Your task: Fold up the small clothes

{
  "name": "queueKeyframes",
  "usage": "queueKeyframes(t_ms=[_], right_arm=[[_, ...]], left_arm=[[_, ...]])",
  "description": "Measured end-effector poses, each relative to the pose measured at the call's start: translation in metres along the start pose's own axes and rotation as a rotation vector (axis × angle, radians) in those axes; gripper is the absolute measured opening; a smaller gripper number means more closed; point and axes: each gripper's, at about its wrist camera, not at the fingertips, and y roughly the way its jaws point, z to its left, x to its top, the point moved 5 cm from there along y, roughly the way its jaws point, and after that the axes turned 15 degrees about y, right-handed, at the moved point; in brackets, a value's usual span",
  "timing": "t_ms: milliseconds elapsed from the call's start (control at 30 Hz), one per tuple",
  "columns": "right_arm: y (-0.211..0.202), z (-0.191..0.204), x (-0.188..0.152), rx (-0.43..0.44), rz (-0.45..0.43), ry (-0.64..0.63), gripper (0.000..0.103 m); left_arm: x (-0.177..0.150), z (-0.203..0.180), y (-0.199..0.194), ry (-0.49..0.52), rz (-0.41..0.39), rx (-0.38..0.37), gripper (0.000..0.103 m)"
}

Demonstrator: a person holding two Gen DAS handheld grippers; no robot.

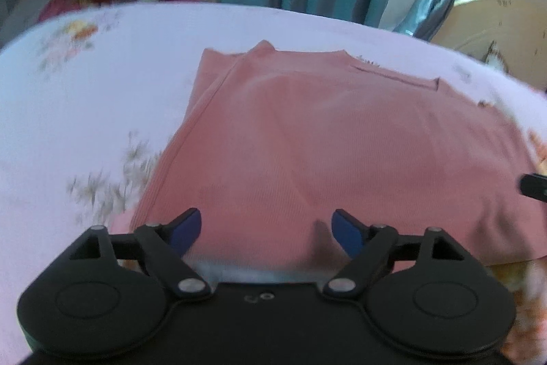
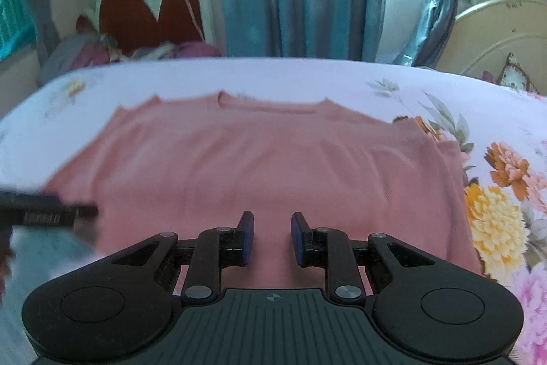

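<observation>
1. Left wrist view: the left gripper (image 1: 265,233) hangs over the near hem of the pink top (image 1: 328,139), its blue pads (image 1: 186,230) spread wide with nothing between them. The top lies flat on the floral bedsheet (image 1: 85,91), neckline at the far end, its left side already turned in along a straight crease. A dark tip at the right edge is probably the other gripper.

2. Right wrist view: the right gripper (image 2: 272,238) sits low over the near hem too, pads apart with a narrower gap and empty. The top fills the middle of the sheet, with bright printed flowers (image 2: 495,214) just beside its right edge. The picture is blurred, so fine wrinkles cannot be judged.

3. To my eye, the next fold goes best if each gripper pinches a near corner through all layers, lifts evenly, and carries the hem toward the neckline without dragging the sheet.
</observation>
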Motion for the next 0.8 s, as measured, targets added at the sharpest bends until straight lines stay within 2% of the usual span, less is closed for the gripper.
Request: queueKeyframes(t_ms=[233,300,367,467,533,600,700,733,800], right_arm=[[0.02,0.027,0.007,0.017,0.003,0.036,0.023],[0.025,0.031,0.005,0.017,0.004,0.044,0.023],[0.03,0.034,0.004,0.016,0.006,0.052,0.023],[0.037,0.036,0.004,0.008,0.007,0.053,0.025],[0.041,0.036,0.004,-0.001,-0.001,0.055,0.041],[0.045,0.036,0.005,-0.01,-0.017,0.052,0.044],[0.052,0.035,0.008,-0.024,-0.039,0.043,0.044],[0.055,0.035,0.009,-0.035,-0.047,0.039,0.044],[0.062,0.035,0.013,-0.041,-0.051,0.038,0.044]], left_arm=[[-0.045,0.024,-0.02,-0.266,0.078,-0.134,0.087],[-0.052,0.026,-0.018,-0.31,0.072,-0.168,0.088],[-0.051,0.026,-0.015,-0.329,0.032,-0.187,0.091],[-0.043,0.033,0.0,-0.428,-0.024,-0.221,0.098],[-0.033,0.037,0.011,-0.469,-0.062,-0.23,0.098],[-0.024,0.041,0.021,-0.512,-0.111,-0.249,0.097],[-0.014,0.047,0.036,-0.582,-0.182,-0.265,0.09],[-0.011,0.049,0.042,-0.601,-0.2,-0.265,0.081],[-0.007,0.053,0.049,-0.651,-0.242,-0.264,0.077]])
